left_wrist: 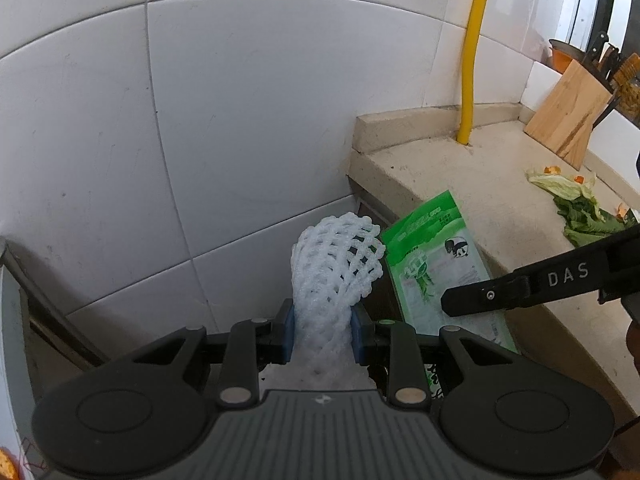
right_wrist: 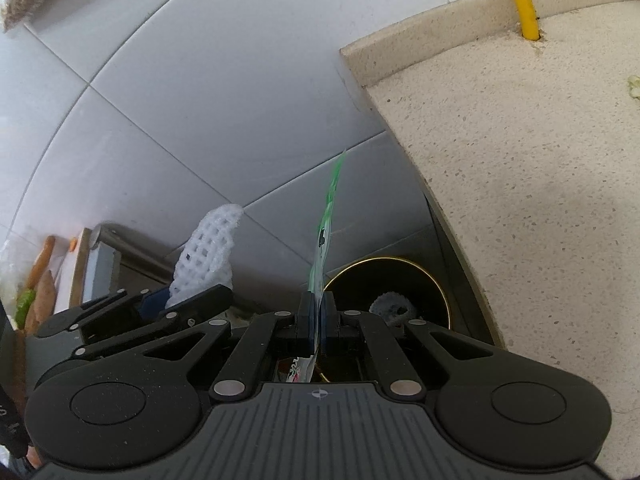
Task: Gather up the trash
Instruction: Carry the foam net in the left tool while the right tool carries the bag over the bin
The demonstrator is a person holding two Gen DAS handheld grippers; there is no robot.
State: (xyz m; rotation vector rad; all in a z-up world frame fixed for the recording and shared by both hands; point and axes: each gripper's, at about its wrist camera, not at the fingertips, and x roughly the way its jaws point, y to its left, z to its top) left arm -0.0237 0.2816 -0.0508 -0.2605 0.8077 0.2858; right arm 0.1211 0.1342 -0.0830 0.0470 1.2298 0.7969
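My left gripper (left_wrist: 323,330) is shut on a white foam fruit net (left_wrist: 336,264), which stands up between its blue pads. To its right my right gripper (right_wrist: 318,320) is shut on a flat green snack wrapper (left_wrist: 436,276), seen edge-on (right_wrist: 326,224) in the right wrist view. Both are held beside the end of a beige stone counter (right_wrist: 540,160), above a black bin with a gold rim (right_wrist: 424,276). A grey crumpled piece (right_wrist: 392,308) lies inside the bin. The left gripper (right_wrist: 160,304) with its net (right_wrist: 210,252) shows at the left of the right wrist view.
White wall tiles (left_wrist: 200,120) stand close ahead. A yellow pipe (left_wrist: 474,52) passes through the counter. Wilted green leaves and orange peel bits (left_wrist: 580,204) lie on the counter near a wooden knife block (left_wrist: 572,112). Vegetables on a board (right_wrist: 40,280) sit far left.
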